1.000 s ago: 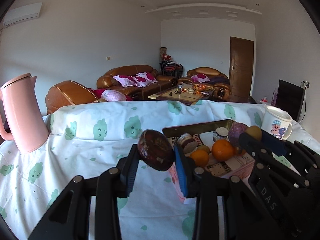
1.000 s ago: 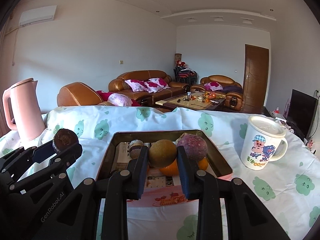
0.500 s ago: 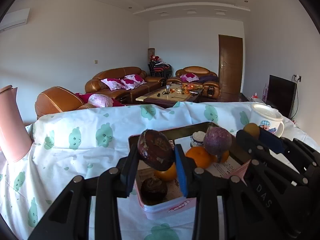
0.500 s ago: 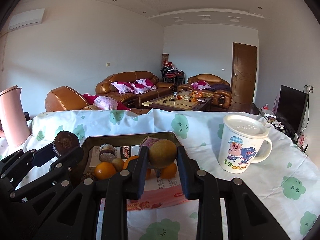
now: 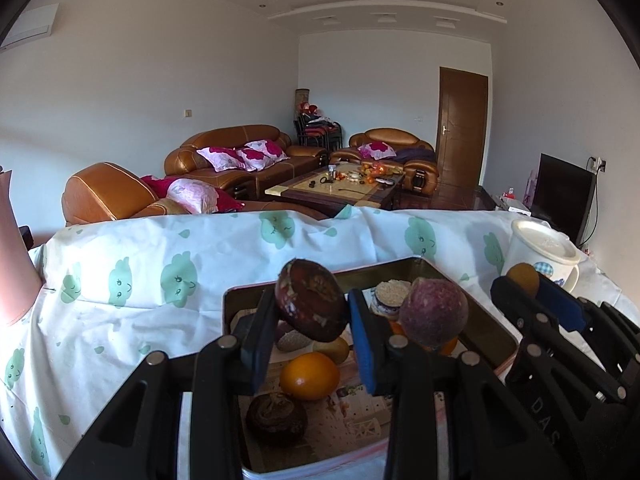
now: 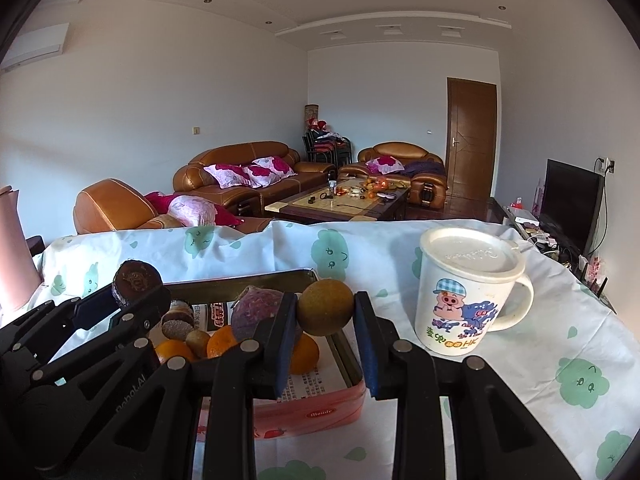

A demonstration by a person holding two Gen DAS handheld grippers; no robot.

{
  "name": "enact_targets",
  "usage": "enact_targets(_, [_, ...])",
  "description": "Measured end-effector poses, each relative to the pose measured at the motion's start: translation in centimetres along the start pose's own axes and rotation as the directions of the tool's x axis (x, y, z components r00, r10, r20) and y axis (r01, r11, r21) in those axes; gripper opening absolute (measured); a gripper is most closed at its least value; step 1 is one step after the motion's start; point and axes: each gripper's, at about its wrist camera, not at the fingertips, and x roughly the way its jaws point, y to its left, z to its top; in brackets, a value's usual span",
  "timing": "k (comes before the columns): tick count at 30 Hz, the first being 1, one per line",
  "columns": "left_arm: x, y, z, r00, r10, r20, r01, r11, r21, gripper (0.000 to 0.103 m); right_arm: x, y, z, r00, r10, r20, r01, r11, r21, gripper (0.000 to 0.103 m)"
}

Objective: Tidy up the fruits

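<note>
Carry step: my left jaws grip dark fruit, right jaws grip brown fruit; tin below-ahead; next, lower, release inside.

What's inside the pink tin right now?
Inside the pink tin: oranges, a purple fruit, a dark brown fruit, small round pieces, all on printed paper. The left tool covers part of the middle.
</note>
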Motion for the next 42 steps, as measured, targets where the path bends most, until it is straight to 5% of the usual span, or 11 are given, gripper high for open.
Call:
enact_targets(10, [2.3, 1.6, 0.4, 0.998, 0.010, -0.066, -0.013, 0.999, -0.045, 0.036, 2.9, 0.5, 1.5, 0.998, 0.042, -0.035, -0.042, 0.999, -0.006, 0.031])
enact_targets(22, [3.5, 1.3, 0.2, 0.993, 0.036, -0.116, -0.040, 0.999, -0.032, 0.037, 5.0, -0.6, 2.0, 0.953, 0.299, -0.042, -0.290, 0.946, 0.143, 0.032])
enact_targets(25, [3.1, 0.9, 0.3, 0.994, 0.062, -0.094, -0.063, 0.998, -0.014, 0.052, 5.5, 0.4, 2.2, 0.917, 0.394, -0.053, -0.384, 0.913, 0.137, 0.032])
enact_targets(27, [2.5, 0.6, 0.2, 0.994, 0.084, -0.066, -0.083, 0.996, 0.006, 0.076, 6.1, 1.2, 1.8, 0.874, 0.479, -0.084, -0.462, 0.872, 0.161, 0.032])
enact_targets(30, [1.4, 0.1, 0.0, 0.993, 0.118, -0.023, -0.117, 0.993, 0.035, 0.095, 6.2, 1.7, 1.6, 0.830, 0.550, -0.089, -0.528, 0.828, 0.189, 0.033])
enact_targets(31, [1.0, 0.0, -0.1, 0.992, 0.125, -0.009, -0.125, 0.991, 0.039, 0.103, 5.9, 1.7, 1.6, 0.831, 0.552, -0.076, -0.531, 0.826, 0.191, 0.034])
enact_targets(33, [0.4, -0.1, -0.1, 0.991, 0.134, 0.016, -0.135, 0.990, 0.042, 0.103, 5.1, 1.4, 1.6, 0.847, 0.529, -0.045, -0.513, 0.838, 0.186, 0.041])
enact_targets(36, [0.0, 0.0, -0.2, 0.990, 0.139, 0.027, -0.140, 0.989, 0.042, 0.103, 3.5, 0.5, 1.3, 0.895, 0.446, 0.012, -0.441, 0.880, 0.176, 0.068])
enact_targets(42, [-1.5, 0.5, -0.6, 0.990, 0.133, 0.052, -0.134, 0.991, 0.022, 0.103, 1.1, 0.1, 1.0, 0.959, 0.271, 0.085, -0.279, 0.954, 0.113, 0.073])
